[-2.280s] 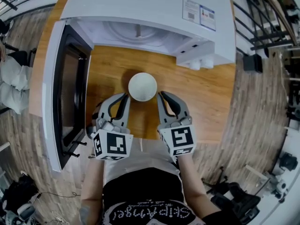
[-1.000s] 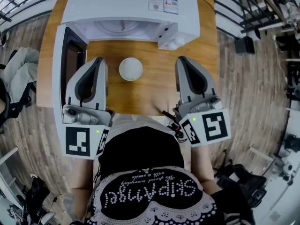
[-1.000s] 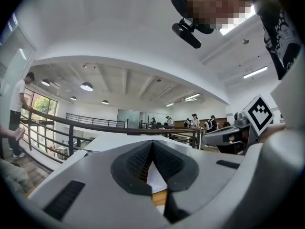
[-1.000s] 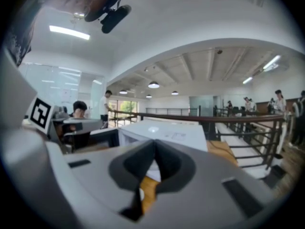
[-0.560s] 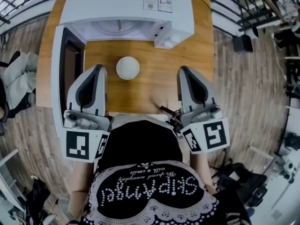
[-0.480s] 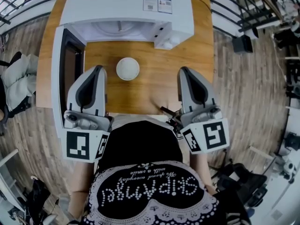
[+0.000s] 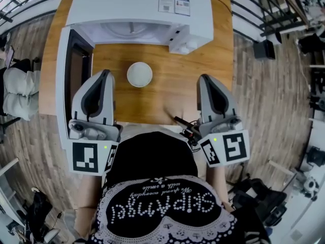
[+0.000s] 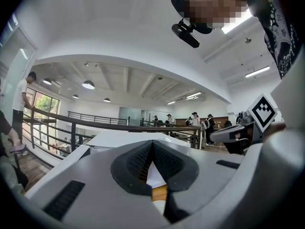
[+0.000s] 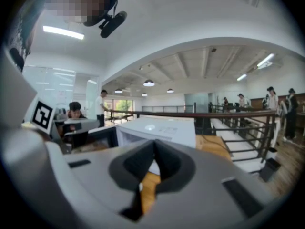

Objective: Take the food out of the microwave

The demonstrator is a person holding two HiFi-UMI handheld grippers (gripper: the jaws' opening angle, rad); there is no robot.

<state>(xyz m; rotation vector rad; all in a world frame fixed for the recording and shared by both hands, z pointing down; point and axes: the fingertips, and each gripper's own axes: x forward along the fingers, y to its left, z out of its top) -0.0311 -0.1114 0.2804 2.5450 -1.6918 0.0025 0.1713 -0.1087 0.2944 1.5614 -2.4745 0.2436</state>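
Open-plan office mezzanine: railings (image 8: 119,126), ceiling lights (image 8: 87,84)

Bright, even indoor light: round ceiling lamps (image 8: 88,84) and long white strip lights (image 8: 257,72) glow overhead, and a tall window (image 8: 45,104) glares at far left. Fisheye lenses bend the edges and blacken the corners. The grey plastic right claw (image 9: 154,144) looks blurred near its lens. The orange wooden bench (image 7: 162,85) carries only faint shadows.

The person wears a black top (image 7: 152,159) with pale studded lettering and white lace trim. Left of the top, the grey left hand-held gripper (image 7: 105,75) has black inner linings and a black-and-white marker cube (image 7: 86,157) with a green light. Right of the top, the right hand-held gripper (image 7: 206,79) looks alike.
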